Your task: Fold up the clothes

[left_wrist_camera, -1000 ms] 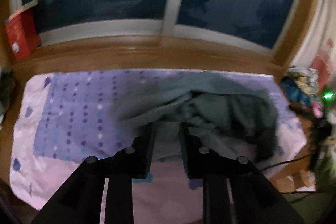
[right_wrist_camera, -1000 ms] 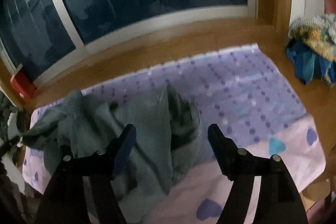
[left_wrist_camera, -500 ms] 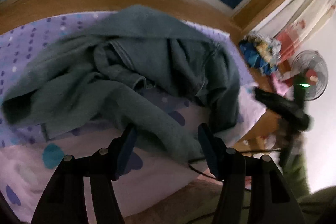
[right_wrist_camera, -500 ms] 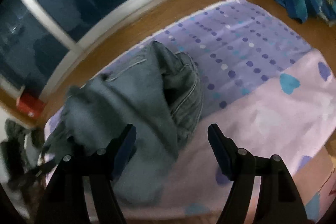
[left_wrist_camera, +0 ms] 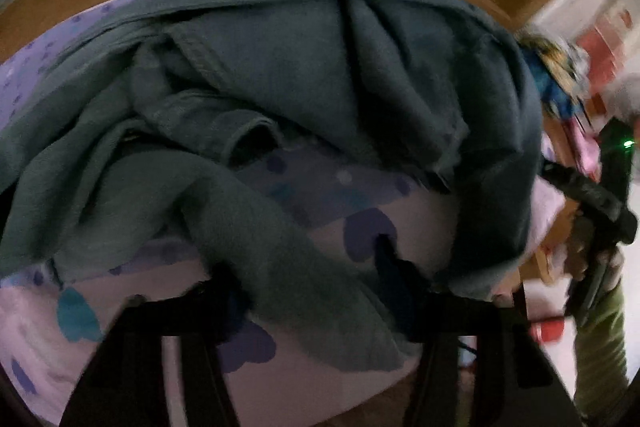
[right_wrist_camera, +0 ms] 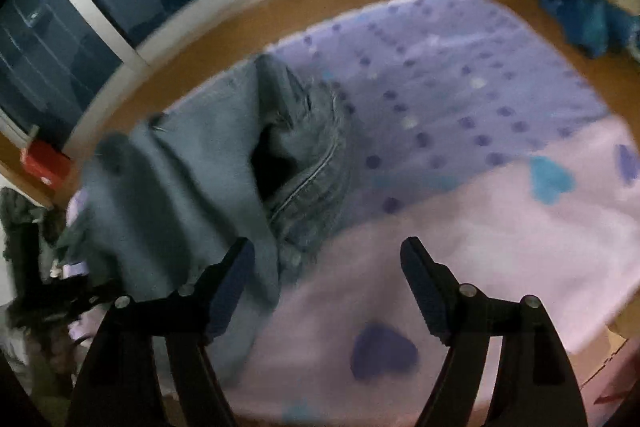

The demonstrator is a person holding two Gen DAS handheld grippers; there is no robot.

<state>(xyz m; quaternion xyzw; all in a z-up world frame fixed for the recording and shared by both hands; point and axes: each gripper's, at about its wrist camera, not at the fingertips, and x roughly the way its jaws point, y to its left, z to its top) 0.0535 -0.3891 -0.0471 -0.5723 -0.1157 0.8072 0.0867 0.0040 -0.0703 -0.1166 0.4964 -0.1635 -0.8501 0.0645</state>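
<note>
Crumpled grey-blue denim garment on lilac heart-print sheet; one fold hides left gripper fingertips, jaws spread. Right gripper wide open, garment at 10 o'clock.

We see our black two-finger left gripper and right gripper both spread wide, though blurred.

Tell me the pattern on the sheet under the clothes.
The sheet is purple with darker dots, plus a pink band with blue hearts; clearest in the right wrist view.
</note>
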